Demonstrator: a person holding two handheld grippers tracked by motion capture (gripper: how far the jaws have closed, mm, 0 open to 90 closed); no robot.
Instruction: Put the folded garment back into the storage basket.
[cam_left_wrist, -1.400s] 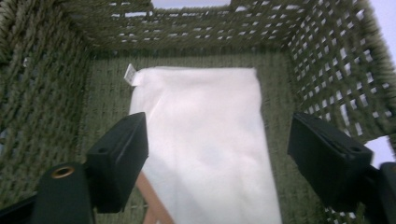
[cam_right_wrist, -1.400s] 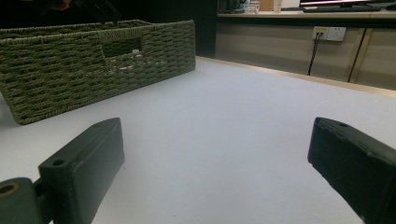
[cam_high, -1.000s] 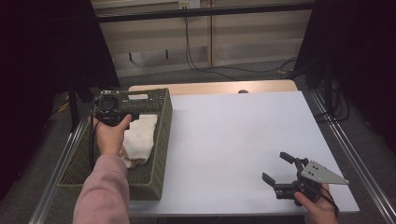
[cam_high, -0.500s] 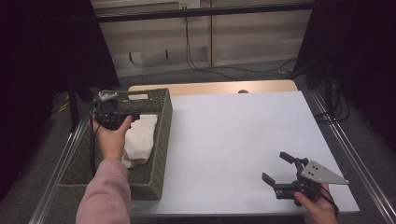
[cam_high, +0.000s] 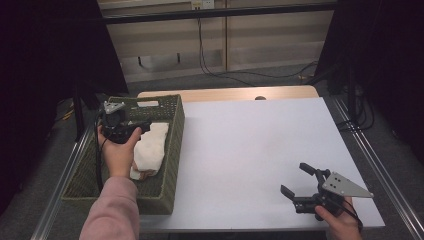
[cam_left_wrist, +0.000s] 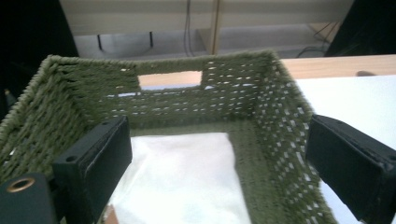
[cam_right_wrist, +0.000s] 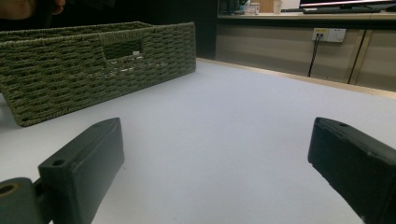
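Left tongs (cam_high: 131, 131) hover spread over the far end of the woven basket (cam_high: 172, 150), gripping nothing; the white cloth (cam_high: 150, 147) lies inside on the basket floor beneath them. Pickup looks not yet started: descent, pinch and lift remain. Basket walls hem the cloth closely, with little side room. Right tongs (cam_high: 298, 180) rest spread, empty, near the desk (cam_high: 250, 145) front edge; open surface between.

L gripper (cam_high: 131, 129) lifted, drew back toward basket's (cam_high: 172, 150) left rim, off cloth (cam_high: 151, 147)
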